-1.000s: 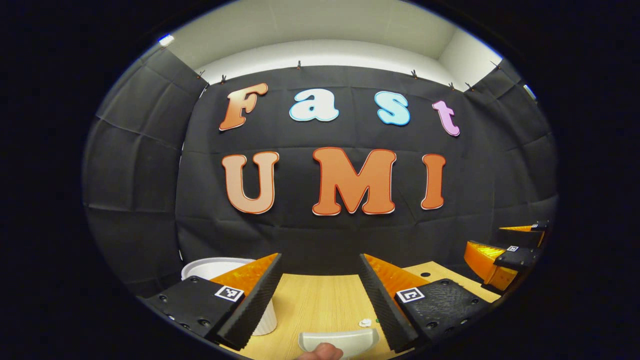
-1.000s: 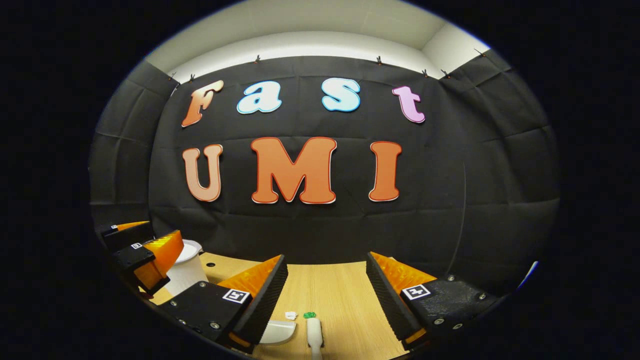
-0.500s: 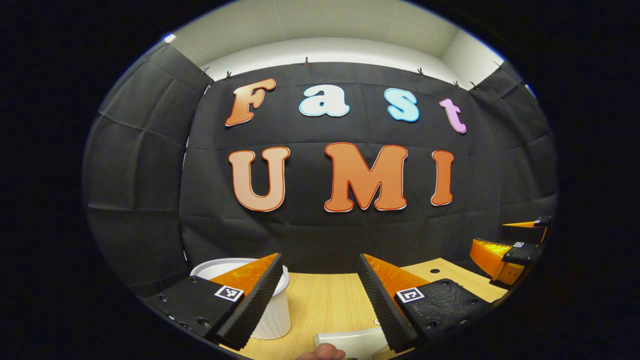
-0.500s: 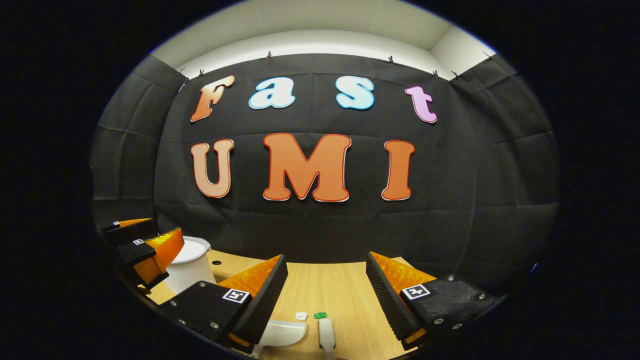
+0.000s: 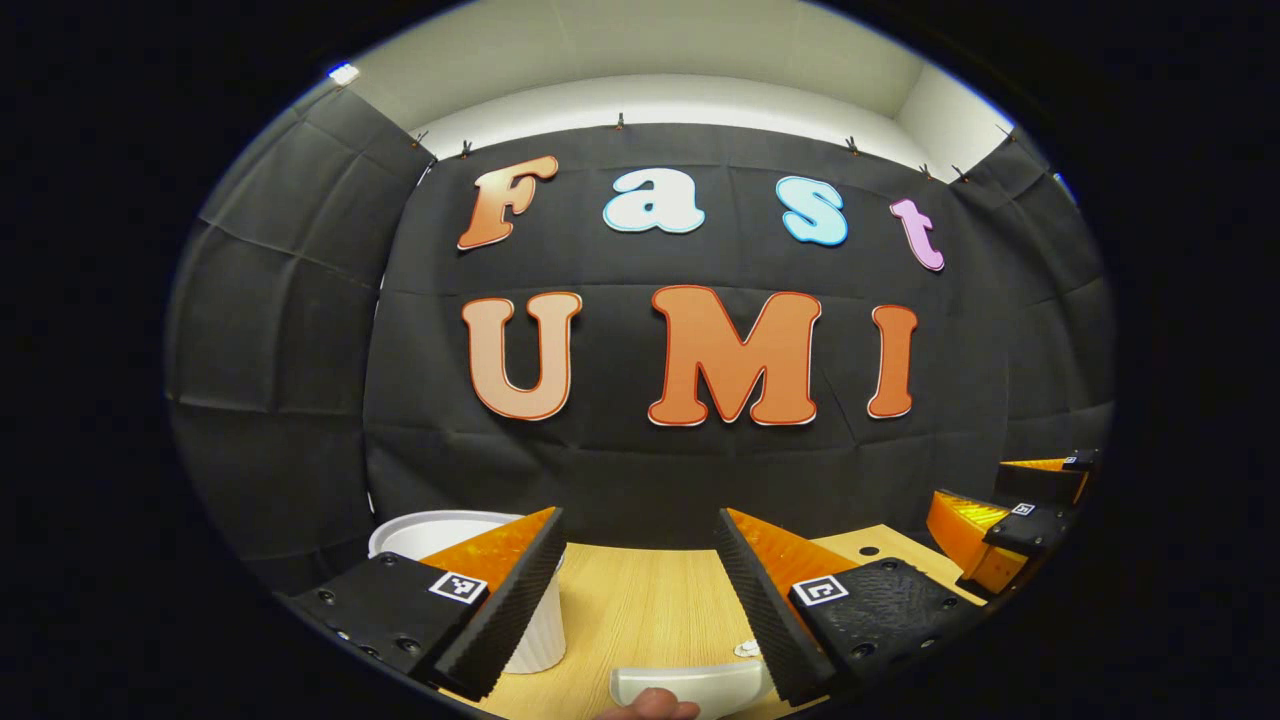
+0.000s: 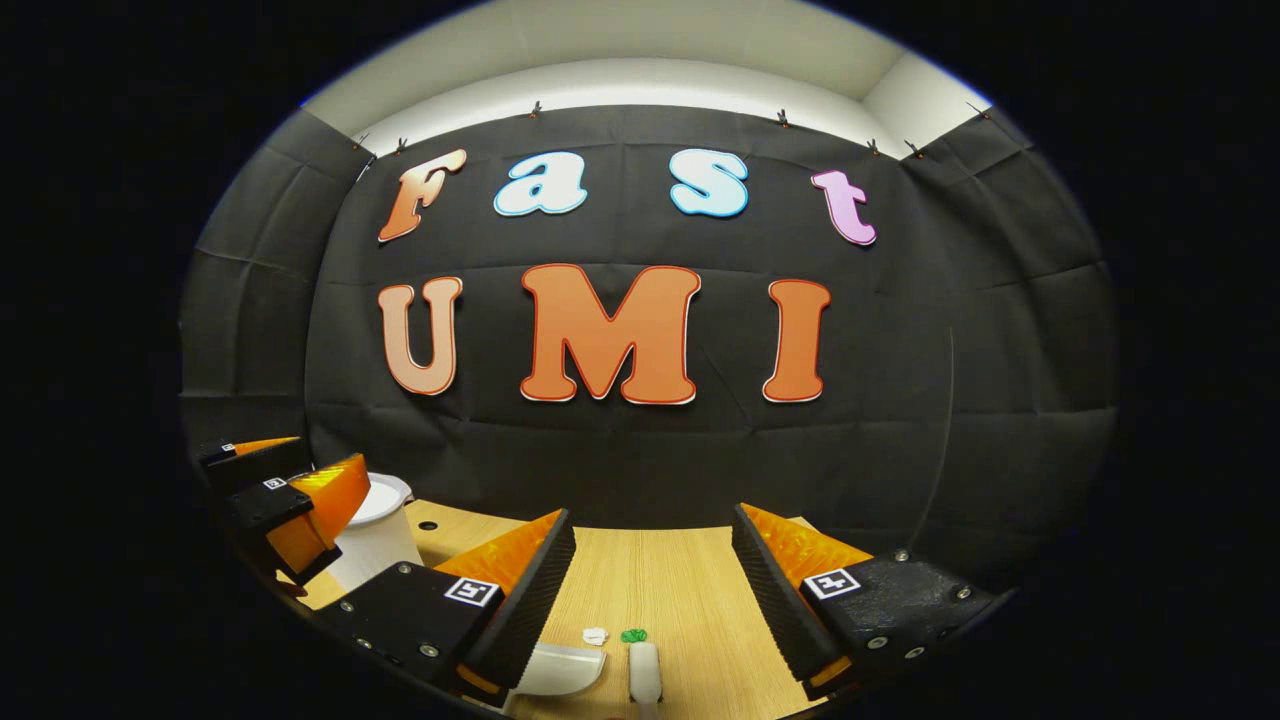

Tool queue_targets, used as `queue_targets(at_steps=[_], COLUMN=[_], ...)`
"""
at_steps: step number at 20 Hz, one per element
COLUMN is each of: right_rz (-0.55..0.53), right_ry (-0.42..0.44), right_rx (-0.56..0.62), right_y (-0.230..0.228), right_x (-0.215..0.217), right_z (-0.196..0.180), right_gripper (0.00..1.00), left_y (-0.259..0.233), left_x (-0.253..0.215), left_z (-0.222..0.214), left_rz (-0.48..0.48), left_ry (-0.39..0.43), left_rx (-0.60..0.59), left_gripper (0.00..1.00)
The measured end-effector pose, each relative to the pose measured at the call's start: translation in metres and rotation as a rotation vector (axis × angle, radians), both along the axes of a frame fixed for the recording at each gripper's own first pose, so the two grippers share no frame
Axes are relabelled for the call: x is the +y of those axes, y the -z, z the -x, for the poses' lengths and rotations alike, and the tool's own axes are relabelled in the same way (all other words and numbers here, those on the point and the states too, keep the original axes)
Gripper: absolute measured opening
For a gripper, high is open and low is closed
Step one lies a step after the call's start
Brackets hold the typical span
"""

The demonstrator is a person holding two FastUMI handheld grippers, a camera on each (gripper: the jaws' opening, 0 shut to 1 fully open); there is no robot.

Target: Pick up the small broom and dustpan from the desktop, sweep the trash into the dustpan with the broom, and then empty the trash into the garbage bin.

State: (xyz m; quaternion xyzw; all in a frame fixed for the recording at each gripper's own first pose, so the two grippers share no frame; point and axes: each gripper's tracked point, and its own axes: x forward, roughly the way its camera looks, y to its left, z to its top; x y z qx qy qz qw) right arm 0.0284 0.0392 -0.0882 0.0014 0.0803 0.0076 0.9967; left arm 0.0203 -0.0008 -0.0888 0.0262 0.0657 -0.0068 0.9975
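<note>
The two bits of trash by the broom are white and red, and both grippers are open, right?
Not quite. In the right gripper view the trash by the broom is white and green. Both the left gripper and the right gripper are open.

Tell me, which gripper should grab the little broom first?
Probably the right gripper: the broom lies straight ahead between its open fingers. The left gripper, also open, faces the dustpan instead, beside the white bin.

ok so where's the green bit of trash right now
In the right gripper view the green scrap lies on the desk low between the open claw's fingers, beside a white scrap and just beyond the broom.
</note>
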Motion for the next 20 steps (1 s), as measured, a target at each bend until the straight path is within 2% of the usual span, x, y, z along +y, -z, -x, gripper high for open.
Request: queue_targets(at_steps=[7, 14, 20], right_rz=[-0.002, 0.009, -0.005], right_ry=[-0.017, -0.045, -0.113], right_rx=[0.019, 0.074, 0.178], right_y=[0.010, 0.027, 0.060], right_x=[0.001, 0.001, -0.002], right_z=[-0.004, -0.004, -0.003], right_gripper=[0.95, 0.95, 0.95], left_y=[0.007, 0.034, 0.074], left_x=[-0.007, -0.024, -0.038], left_z=[-0.003, -0.002, 0.007], left_rz=[-0.014, 0.003, 0.021], left_ry=[0.000, 0.027, 0.020], left_rx=[0.023, 0.127, 0.279], left_gripper=[0.94, 0.95, 0.95])
